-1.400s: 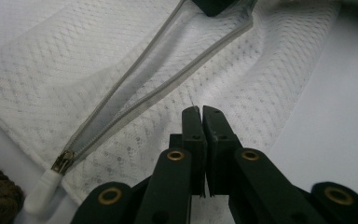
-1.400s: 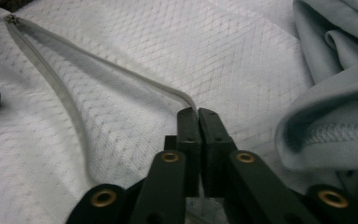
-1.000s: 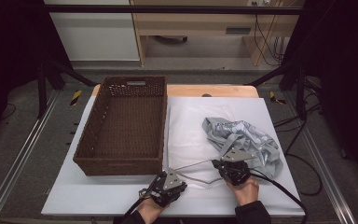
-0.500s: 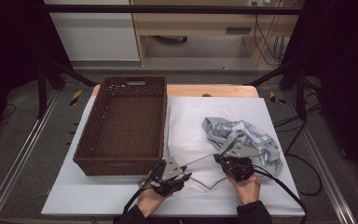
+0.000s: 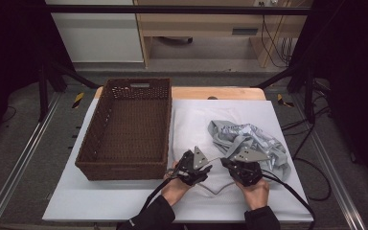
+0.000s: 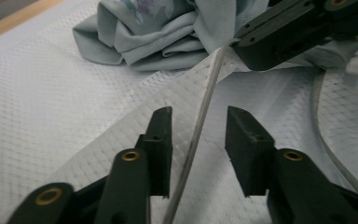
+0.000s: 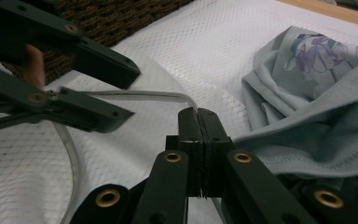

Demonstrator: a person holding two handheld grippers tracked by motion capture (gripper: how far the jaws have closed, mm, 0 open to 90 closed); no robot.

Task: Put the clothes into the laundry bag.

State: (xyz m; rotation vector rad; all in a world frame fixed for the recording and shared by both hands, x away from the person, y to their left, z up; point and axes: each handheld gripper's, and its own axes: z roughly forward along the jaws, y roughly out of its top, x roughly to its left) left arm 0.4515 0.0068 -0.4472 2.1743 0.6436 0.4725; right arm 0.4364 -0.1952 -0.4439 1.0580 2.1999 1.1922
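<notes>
Right gripper, bottom centre of the frame: jaws pressed together on the hemmed edge of a white cloth. Left gripper, at left: jaws apart around that taut hem. Brown basket at upper left; pale floral garment crumpled at right.

left black two-jaw gripper bottom centre of the high view, jaws parted, just been opening; right black two-jaw gripper beside it, jaws clamped together

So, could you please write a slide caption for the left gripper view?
Left gripper, just opened, straddles the white cloth's hem while the right gripper pinches it beside the crumpled floral garment.
</notes>
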